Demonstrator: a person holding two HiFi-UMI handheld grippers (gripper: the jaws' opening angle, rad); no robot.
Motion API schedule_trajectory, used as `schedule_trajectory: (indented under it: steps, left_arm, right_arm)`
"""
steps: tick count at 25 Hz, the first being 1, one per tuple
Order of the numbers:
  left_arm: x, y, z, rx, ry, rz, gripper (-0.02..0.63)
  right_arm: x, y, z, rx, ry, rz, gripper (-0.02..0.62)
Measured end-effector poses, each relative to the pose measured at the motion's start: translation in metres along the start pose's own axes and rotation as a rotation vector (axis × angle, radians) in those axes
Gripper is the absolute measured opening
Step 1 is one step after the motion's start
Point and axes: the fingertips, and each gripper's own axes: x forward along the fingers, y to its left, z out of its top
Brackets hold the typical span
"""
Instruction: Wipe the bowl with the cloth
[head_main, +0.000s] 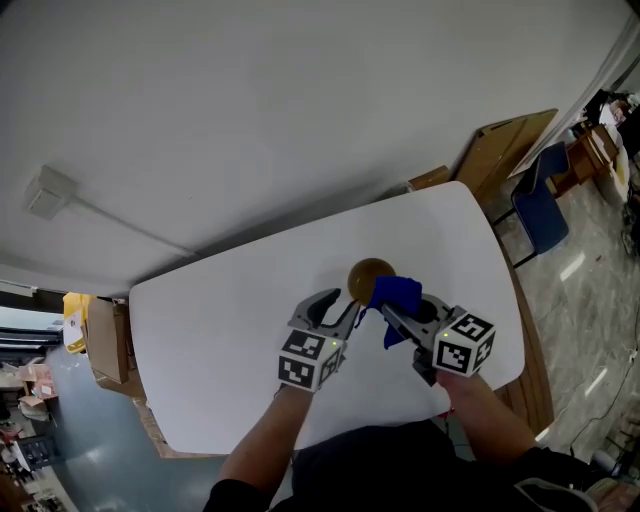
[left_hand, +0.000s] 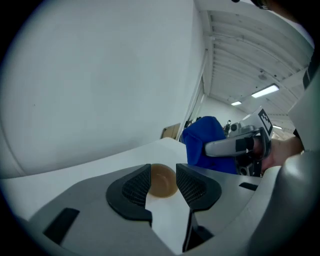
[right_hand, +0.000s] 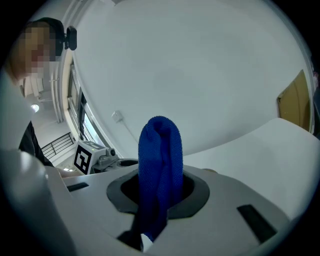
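Observation:
A small brown bowl (head_main: 369, 279) sits on the white table (head_main: 220, 330). My left gripper (head_main: 340, 308) is open just short of it. In the left gripper view the bowl (left_hand: 163, 186) shows in the gap between the dark pads (left_hand: 134, 189), beyond them and not pressed by them. My right gripper (head_main: 395, 315) is shut on a folded blue cloth (head_main: 398, 294), which hangs just to the right of the bowl. In the right gripper view the cloth (right_hand: 160, 145) stands up out of the closed jaws and hides what lies behind it.
The table's right edge (head_main: 505, 300) is close to my right gripper. Past it lean wooden boards (head_main: 505, 150), and a blue chair (head_main: 540, 212) stands on the tiled floor. A cardboard box (head_main: 100, 340) stands beyond the table's left edge.

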Motion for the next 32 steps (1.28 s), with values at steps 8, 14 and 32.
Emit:
schedule_trajectory:
  steps: [8,14,32]
  left_arm:
    - [0.061,0.032,-0.039,-0.135,0.129,-0.004,0.186]
    - [0.078,0.032,-0.054,-0.139,0.188,-0.034,0.15]
    - [0.078,0.035,-0.058,-0.096,0.144,0.074,0.052]
  right_arm:
    - [0.032,-0.041,-0.034,0.073,0.107,-0.029,0.071]
    - [0.036,-0.051,-0.047,0.09,0.145,-0.03,0.071]
    - [0.008,-0.061,-0.076,0.144,0.15,-0.079,0.071]
